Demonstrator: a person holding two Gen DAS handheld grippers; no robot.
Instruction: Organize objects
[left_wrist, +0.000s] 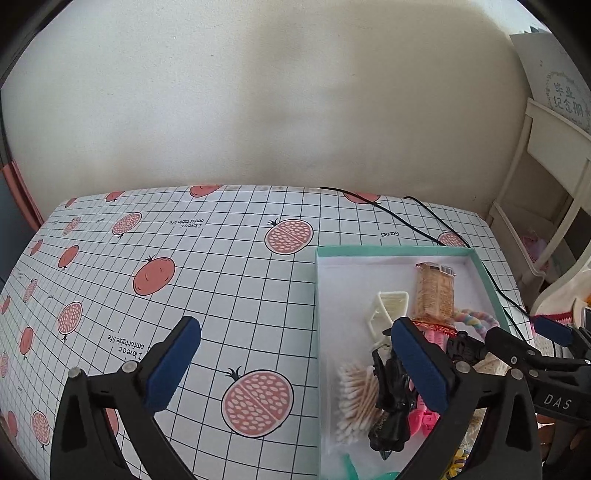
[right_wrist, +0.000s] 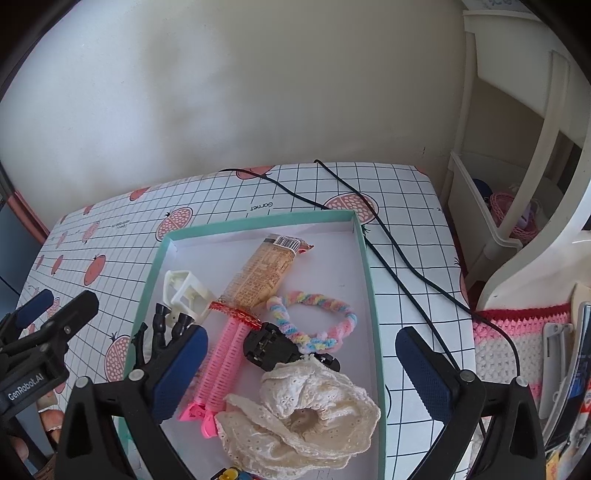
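Glossy grid tablecloth; teal cardboard tray holds lacy scrunchie; both jaws wide, empty.

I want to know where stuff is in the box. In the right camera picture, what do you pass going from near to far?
Cream scrunchie → black clip → pastel rope ring → snack bar → far box wall.

A lacy cloth scrunchie, ribbed pink plastic clips and glossy snack wrapper lie in a matt box.
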